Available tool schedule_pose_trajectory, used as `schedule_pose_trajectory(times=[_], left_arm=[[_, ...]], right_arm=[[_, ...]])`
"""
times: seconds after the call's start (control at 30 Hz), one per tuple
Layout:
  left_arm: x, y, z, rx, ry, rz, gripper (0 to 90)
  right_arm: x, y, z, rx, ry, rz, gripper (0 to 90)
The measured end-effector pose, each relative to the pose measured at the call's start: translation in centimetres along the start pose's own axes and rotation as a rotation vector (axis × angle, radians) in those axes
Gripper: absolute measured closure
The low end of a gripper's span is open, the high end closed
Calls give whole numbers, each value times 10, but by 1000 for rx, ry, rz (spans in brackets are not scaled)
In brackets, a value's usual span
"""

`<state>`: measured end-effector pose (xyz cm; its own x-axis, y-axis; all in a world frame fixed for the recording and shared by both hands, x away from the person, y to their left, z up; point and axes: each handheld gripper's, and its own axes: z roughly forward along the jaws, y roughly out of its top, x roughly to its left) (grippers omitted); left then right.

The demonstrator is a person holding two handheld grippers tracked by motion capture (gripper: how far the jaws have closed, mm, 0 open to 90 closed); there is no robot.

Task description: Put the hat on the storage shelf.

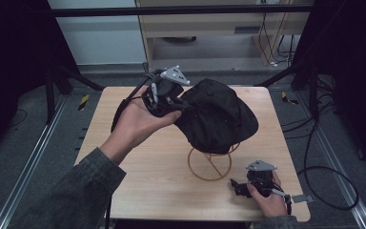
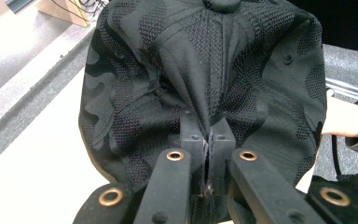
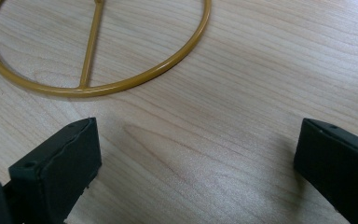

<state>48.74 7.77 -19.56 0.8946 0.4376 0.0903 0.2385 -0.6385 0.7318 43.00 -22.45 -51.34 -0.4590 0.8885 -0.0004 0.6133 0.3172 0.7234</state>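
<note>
The left tool (image 1: pixel 178 102) is pinching the black cap's (image 1: pixel 217 117) fabric, holding it over the gold wire stand (image 1: pixel 209 164), while the right tool (image 1: pixel 240 187) is resting spread wide on the bench (image 1: pixel 147 157).

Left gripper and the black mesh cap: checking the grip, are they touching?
Touching. The left gripper view shows the left gripper with its jaws shut on a pinched fold of the black mesh cap.

lab | metal frame rails (image 1: pixel 24 162) | loose floor cables (image 1: pixel 331 186) | lone wooden table (image 1: pixel 124 143)
</note>
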Motion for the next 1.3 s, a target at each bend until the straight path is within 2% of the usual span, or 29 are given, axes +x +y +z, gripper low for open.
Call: schedule_pose_trajectory(times=[0.47,0.93,1.3], left_arm=[[-2,0,5,6,-9,1,878],[-4,-1,18,41,-24,-8,877],[0,-12,30,63,-46,-35,876]], right_arm=[[0,0,0,2,-2,-1,8],[0,0,0,2,-2,-1,8],[0,0,0,2,-1,-1,8]])
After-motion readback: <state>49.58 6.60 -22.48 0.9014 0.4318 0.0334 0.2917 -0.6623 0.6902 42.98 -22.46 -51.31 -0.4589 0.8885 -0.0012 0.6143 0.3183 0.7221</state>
